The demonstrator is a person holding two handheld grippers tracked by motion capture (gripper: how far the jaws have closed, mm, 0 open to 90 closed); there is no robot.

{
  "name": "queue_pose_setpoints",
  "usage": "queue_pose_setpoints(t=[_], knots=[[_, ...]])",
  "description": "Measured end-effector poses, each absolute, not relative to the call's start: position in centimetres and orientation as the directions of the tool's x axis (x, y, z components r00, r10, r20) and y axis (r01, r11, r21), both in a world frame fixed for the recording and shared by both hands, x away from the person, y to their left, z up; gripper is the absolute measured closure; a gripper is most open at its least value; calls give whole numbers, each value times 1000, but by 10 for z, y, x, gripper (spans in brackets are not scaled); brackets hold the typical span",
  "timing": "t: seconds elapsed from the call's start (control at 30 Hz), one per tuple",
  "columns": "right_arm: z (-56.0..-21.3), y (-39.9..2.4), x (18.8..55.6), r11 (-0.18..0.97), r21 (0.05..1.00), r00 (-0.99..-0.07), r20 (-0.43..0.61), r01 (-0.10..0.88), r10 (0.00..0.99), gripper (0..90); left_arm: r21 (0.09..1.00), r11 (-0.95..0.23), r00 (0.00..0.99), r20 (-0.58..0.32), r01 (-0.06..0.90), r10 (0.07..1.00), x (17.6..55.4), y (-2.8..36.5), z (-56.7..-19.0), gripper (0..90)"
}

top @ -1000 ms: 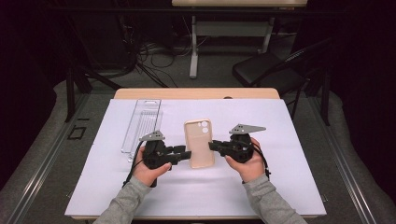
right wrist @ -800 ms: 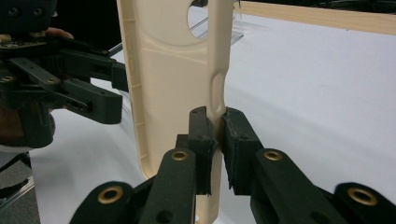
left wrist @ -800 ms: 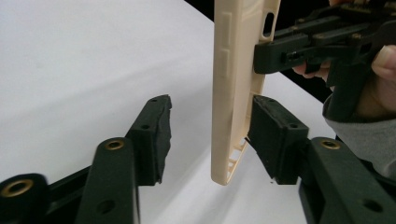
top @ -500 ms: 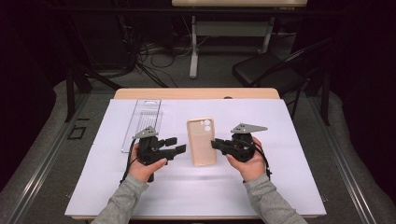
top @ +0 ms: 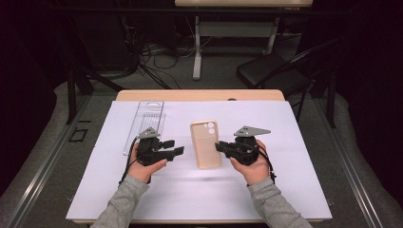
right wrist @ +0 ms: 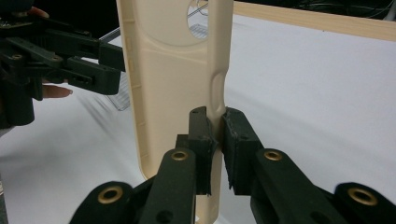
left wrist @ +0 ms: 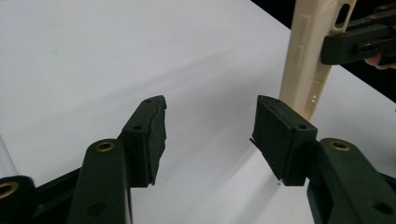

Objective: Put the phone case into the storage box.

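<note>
A beige phone case (top: 205, 145) hangs just above the white mat (top: 285, 190), its camera cutout at the far end. My right gripper (top: 220, 147) is shut on the case's right edge; in the right gripper view both pads (right wrist: 201, 135) pinch that thin side wall of the case (right wrist: 173, 79). My left gripper (top: 174, 147) stands open to the left of the case, apart from it. Its jaws have just been closing a little, with nothing between them (left wrist: 210, 133). In the left gripper view the case (left wrist: 306, 70) stands beyond the right jaw, held by the other gripper (left wrist: 355, 39).
A clear plastic tray (top: 147, 118) lies at the mat's far left, just beyond my left hand. The wooden table edge (top: 199, 95) runs along the back. A black chair (top: 275, 71) and cables sit on the floor beyond the table.
My left gripper has let go of the case's left edge, drawn back to the left and opened. The right gripper has kept still with the case in it.
</note>
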State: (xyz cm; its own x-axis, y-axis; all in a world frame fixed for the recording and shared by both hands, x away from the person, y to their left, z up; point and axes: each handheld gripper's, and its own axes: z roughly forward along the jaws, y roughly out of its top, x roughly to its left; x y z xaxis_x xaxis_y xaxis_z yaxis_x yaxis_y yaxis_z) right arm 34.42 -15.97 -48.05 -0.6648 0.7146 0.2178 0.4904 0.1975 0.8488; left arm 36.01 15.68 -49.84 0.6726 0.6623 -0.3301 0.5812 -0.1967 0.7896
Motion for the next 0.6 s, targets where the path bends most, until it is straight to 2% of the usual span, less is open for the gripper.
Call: queue_pose_setpoints(t=[0.1, 0.4, 0.6], knots=[[-482, -158, 344, 210, 848, -667, 206, 487, 716, 825, 797, -195, 665, -311, 572, 678, 361, 160, -498, 446], [-483, -154, 342, 224, 847, -670, 190, 481, 717, 825, 774, -195, 656, -340, 602, 674, 361, 163, -491, 447], [-486, -150, 341, 236, 845, -672, 180, 479, 719, 825, 769, -221, 639, -294, 600, 710, 358, 164, -485, 436]])
